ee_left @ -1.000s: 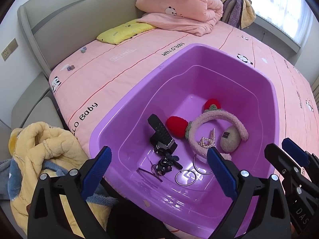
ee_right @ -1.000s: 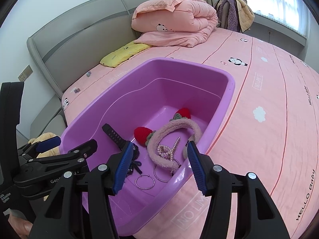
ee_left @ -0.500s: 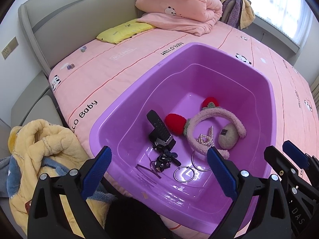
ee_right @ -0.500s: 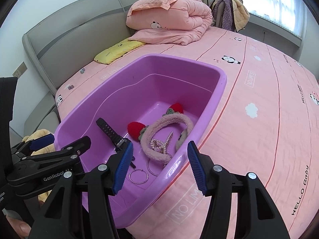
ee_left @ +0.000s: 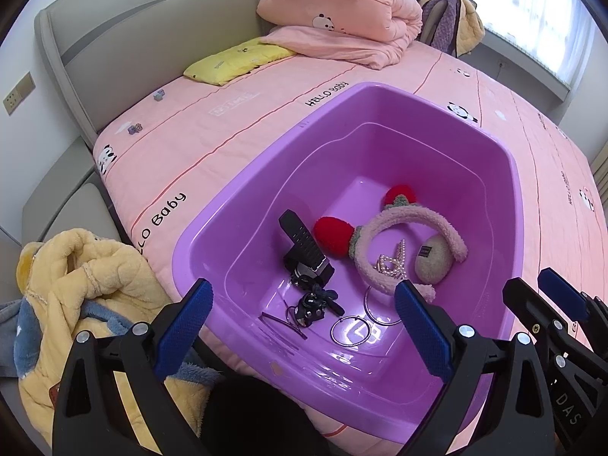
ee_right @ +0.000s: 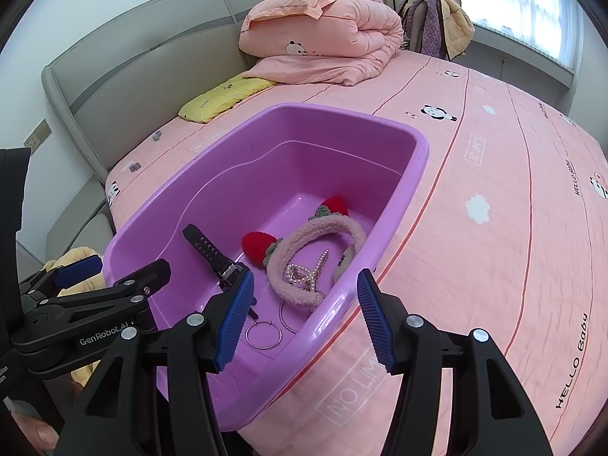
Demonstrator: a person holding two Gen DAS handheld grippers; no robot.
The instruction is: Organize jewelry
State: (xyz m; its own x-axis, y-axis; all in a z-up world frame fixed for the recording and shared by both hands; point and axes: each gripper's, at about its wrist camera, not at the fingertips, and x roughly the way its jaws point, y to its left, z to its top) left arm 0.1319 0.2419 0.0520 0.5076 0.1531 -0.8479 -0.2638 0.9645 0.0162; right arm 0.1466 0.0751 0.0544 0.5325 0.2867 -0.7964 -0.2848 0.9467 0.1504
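Observation:
A purple plastic tub [ee_left: 243,205] [ee_right: 414,159] sits on the pink bed. Inside lie a black watch [ee_left: 304,247] [ee_right: 209,252], a fuzzy pink headband with red strawberries [ee_left: 414,216] [ee_right: 323,228], a pearl piece [ee_left: 393,264] [ee_right: 304,271], two silver hoops [ee_left: 351,332] [ee_right: 264,336], a black hair clip [ee_left: 317,304] and thin dark pins [ee_left: 283,323]. My left gripper [ee_left: 304,326] is open and empty above the tub's near rim. My right gripper [ee_right: 304,315] is open and empty over the tub's near right rim.
A folded pink quilt [ee_left: 342,26] [ee_right: 323,38] and a yellow pillow [ee_left: 235,60] [ee_right: 224,98] lie near the grey headboard [ee_left: 152,45]. A yellow and blue garment [ee_left: 87,304] lies left of the tub beside the bed. A chair with clothes [ee_right: 437,15] stands by the window.
Both grippers have pulled back and up from the tub, so it looks smaller and farther. The items inside have not moved. Both grippers stay open.

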